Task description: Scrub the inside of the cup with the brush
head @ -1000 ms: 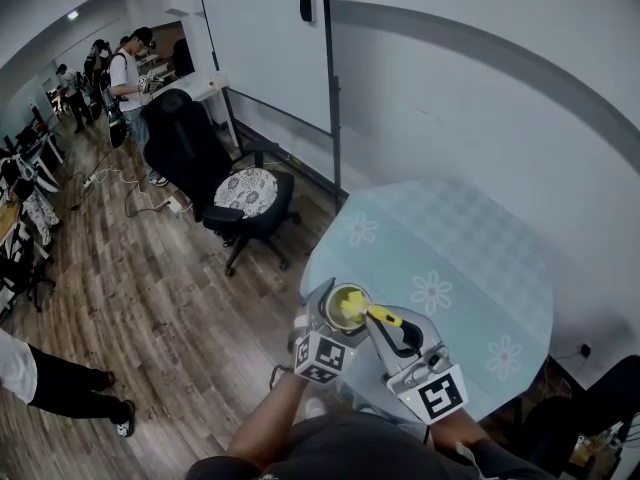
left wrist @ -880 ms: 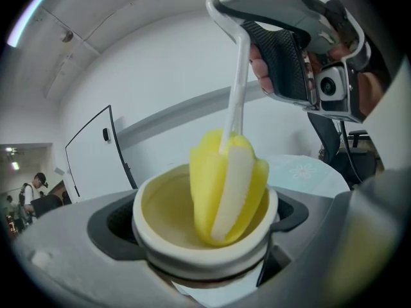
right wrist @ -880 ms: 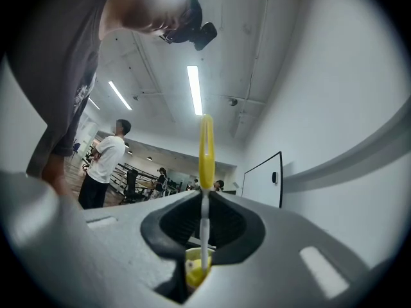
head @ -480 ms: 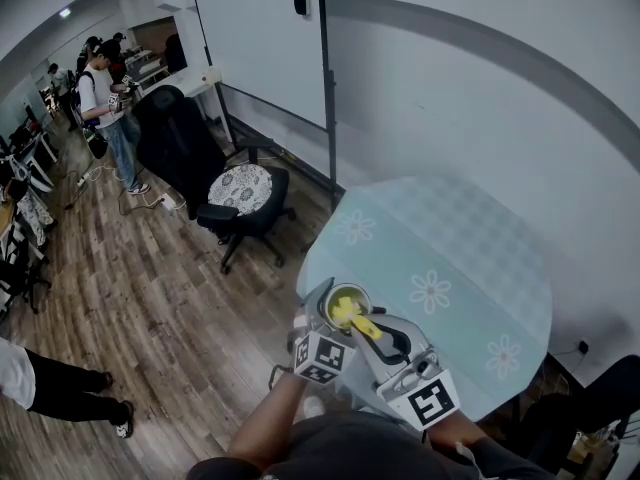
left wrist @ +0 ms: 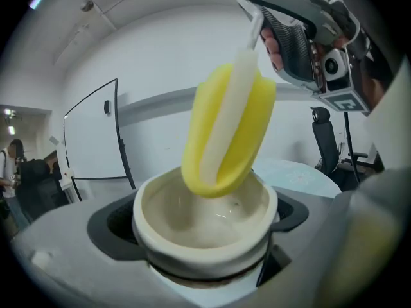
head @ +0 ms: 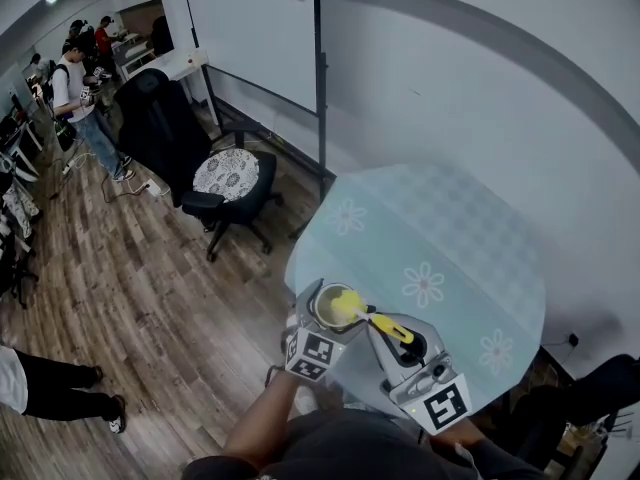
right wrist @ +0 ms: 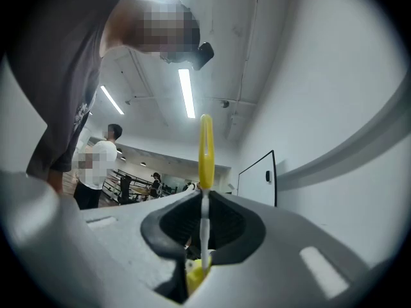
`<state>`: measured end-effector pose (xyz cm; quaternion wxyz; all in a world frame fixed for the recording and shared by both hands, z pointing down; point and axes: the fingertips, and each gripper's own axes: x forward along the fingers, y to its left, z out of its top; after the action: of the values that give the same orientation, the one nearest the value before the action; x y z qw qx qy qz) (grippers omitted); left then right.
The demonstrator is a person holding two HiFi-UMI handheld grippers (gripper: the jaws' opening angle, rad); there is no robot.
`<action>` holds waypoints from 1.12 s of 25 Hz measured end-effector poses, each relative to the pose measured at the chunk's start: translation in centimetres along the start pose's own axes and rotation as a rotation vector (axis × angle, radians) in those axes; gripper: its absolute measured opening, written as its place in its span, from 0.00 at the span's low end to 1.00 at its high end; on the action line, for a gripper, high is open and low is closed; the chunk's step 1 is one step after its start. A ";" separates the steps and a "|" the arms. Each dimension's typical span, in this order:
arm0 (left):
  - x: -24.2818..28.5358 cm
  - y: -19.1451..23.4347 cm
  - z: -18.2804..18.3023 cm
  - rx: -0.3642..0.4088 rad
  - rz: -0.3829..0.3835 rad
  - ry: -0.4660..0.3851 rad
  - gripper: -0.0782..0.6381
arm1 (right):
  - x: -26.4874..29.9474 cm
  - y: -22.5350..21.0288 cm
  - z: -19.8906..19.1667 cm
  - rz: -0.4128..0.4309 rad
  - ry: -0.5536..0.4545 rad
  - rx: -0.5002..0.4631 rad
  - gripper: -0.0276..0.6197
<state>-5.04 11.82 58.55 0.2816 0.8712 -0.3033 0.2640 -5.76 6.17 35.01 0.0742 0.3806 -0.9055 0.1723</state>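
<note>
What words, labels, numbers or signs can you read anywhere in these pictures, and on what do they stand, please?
No text can be read.
Left marker cube and right marker cube: square patterns only, no letters.
Shirt print: too blurred to read.
Whiteboard: blank.

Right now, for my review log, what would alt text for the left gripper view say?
A cream cup sits clamped by the left gripper, with the yellow-and-white head of the brush dipping into its mouth. The right gripper holds the brush's handle at upper right.
</note>
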 end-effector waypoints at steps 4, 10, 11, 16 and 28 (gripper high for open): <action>1.3 0.2 -2.7 -0.043 -0.020 0.040 0.90 | -0.3 -1.9 -1.5 -0.075 0.021 0.005 0.10; 3.8 -1.2 -5.8 -0.070 -0.067 0.082 0.90 | -2.0 -6.0 -4.2 -0.219 0.065 -0.036 0.10; 4.1 -1.5 -6.3 -0.079 -0.078 0.087 0.90 | -2.5 -6.5 -4.9 -0.248 0.079 -0.036 0.10; 6.8 -3.1 -9.0 -0.112 -0.115 0.112 0.90 | -4.5 -9.2 -8.5 -0.348 0.130 0.004 0.10; 12.4 -7.1 -15.4 -0.163 -0.162 0.164 0.90 | -9.2 -13.7 -16.5 -0.467 0.229 0.043 0.10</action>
<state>3.73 21.82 74.86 0.3954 0.8427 -0.2286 0.2851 10.50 9.40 51.42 0.2058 0.5590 -0.7749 0.2115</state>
